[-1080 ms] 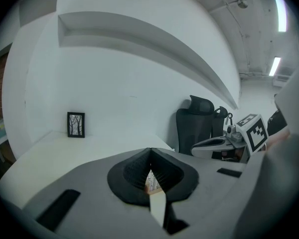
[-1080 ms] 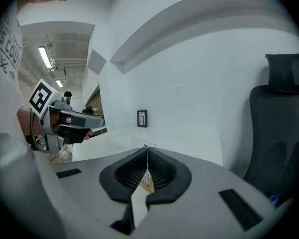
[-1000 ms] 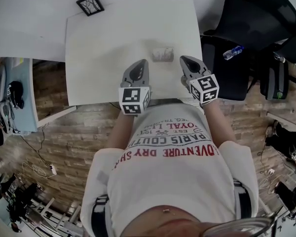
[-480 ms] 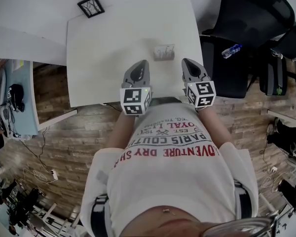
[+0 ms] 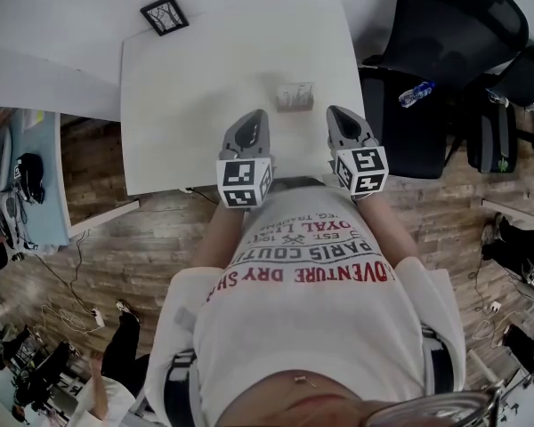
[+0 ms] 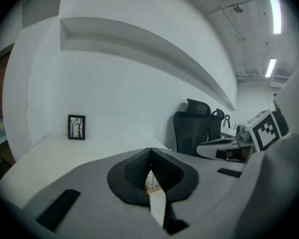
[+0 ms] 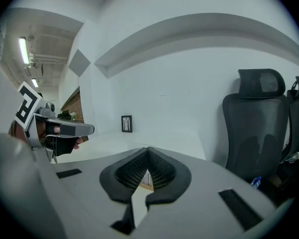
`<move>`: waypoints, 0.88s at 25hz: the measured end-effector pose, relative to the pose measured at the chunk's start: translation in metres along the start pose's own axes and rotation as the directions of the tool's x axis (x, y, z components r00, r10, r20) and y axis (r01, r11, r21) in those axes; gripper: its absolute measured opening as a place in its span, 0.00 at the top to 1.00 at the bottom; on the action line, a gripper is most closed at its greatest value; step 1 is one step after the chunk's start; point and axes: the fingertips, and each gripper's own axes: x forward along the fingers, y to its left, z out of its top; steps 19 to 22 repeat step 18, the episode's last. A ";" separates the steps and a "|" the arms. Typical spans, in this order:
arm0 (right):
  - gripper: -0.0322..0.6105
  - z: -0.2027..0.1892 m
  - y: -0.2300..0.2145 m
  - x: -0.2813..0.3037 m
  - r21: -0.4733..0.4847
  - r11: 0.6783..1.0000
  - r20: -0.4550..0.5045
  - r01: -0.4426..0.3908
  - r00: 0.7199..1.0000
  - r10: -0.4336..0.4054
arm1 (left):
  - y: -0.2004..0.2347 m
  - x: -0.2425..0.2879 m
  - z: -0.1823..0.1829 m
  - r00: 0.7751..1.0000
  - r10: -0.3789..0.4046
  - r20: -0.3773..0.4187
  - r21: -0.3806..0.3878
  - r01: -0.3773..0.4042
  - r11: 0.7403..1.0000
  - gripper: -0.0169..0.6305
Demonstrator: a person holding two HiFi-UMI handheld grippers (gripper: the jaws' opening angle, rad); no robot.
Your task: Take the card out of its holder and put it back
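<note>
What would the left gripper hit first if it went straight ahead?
Likely the card holder, seen dead ahead of the left gripper past its shut jaws; depth is unclear.

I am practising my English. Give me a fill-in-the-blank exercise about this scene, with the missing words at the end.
1. The card holder stands on a table whose top is ___.
2. The left gripper and the right gripper hold nothing, and the jaws of both are ___.
3. The water bottle lies on the seat of a black ___.
4. In the head view, the framed picture is at the table's far ___ corner.

Missing words: white; shut; chair; left.
</note>
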 end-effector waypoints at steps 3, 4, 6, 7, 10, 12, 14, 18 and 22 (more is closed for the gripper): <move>0.91 0.000 -0.001 0.000 0.009 1.000 -0.002 0.001 1.000 -0.001 | 0.000 0.000 0.001 1.000 -0.001 0.000 -0.001 0.001 1.000 0.94; 0.91 0.000 -0.002 0.000 0.012 1.000 -0.003 0.002 1.000 -0.002 | 0.000 0.001 0.001 1.000 -0.001 0.000 -0.001 0.001 1.000 0.94; 0.91 -0.001 -0.004 0.001 0.015 1.000 -0.002 0.003 1.000 -0.003 | -0.001 0.002 0.001 1.000 -0.002 -0.001 0.001 0.002 1.000 0.94; 0.91 -0.001 -0.005 0.000 0.015 1.000 -0.001 0.003 1.000 -0.003 | -0.002 0.003 0.001 1.000 -0.002 -0.001 0.002 0.002 1.000 0.94; 0.91 0.000 -0.007 0.000 0.016 1.000 0.001 0.006 1.000 -0.006 | -0.003 0.005 0.001 1.000 0.000 -0.001 0.004 0.000 1.000 0.94; 0.91 0.000 -0.008 0.000 0.018 1.000 0.003 0.005 1.000 -0.006 | -0.003 0.005 0.001 1.000 0.001 0.000 0.003 -0.001 1.000 0.94; 0.91 0.000 -0.008 0.001 0.022 1.000 0.003 0.005 1.000 -0.005 | -0.003 0.006 0.001 1.000 0.001 0.000 0.002 -0.001 1.000 0.94; 0.91 -0.001 -0.011 0.002 0.029 1.000 -0.003 0.006 1.000 -0.006 | -0.002 0.009 0.001 1.000 0.002 -0.001 0.000 -0.002 1.000 0.94; 0.91 -0.001 -0.011 0.002 0.029 1.000 -0.003 0.006 1.000 -0.006 | -0.002 0.009 0.001 1.000 0.002 -0.001 0.000 -0.002 1.000 0.94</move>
